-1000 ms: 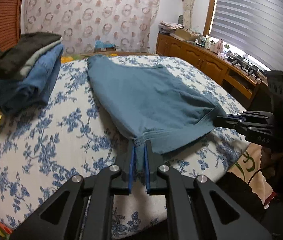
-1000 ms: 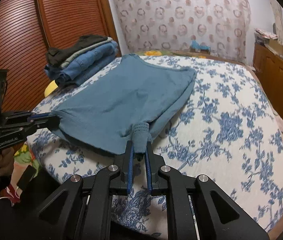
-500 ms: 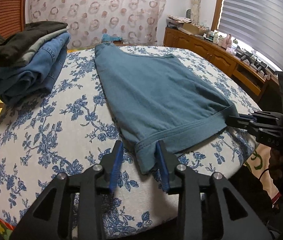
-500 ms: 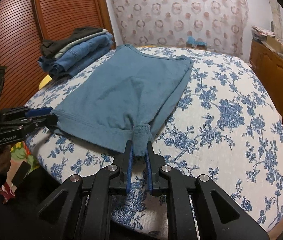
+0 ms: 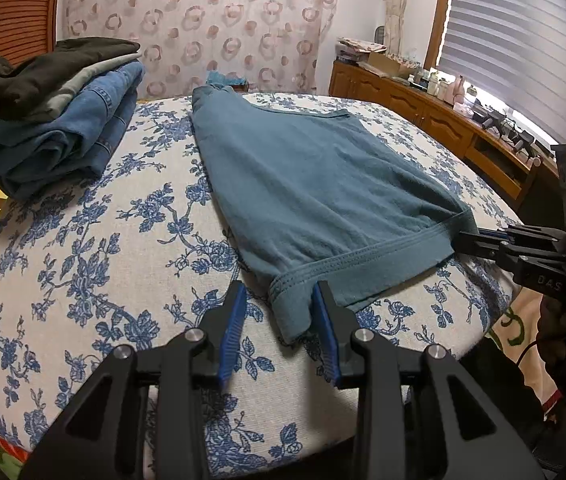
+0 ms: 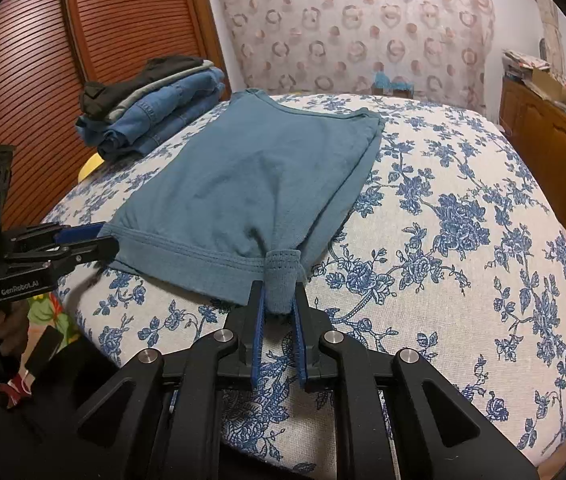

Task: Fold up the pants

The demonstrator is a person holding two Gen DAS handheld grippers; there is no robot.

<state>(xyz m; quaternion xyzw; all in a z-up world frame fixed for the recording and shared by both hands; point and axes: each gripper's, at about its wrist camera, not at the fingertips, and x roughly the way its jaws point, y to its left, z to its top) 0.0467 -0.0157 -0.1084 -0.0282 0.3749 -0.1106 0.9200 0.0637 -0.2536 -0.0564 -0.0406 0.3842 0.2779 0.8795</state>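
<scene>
Teal pants (image 5: 323, 184) lie flat on the flowered bed (image 5: 83, 260), left tongs (image 5: 279, 312) spread wide around a waistband corner gripping nothing, right tongs (image 6: 279, 304) pinching the other corner, likely keeping the band taut.

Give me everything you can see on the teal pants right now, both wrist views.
The teal pants lie folded flat on the floral bedspread, a soft knit with a stitched band along the near edge. The far end looks doubled, its layers slightly offset. The left gripper is open, its blue pads either side of the near-left corner, which lies slack. The right gripper has the bunched near-right corner between its pads, the gap narrow; whether it pinches is unclear. The stack of folded clothes sits apart.
</scene>
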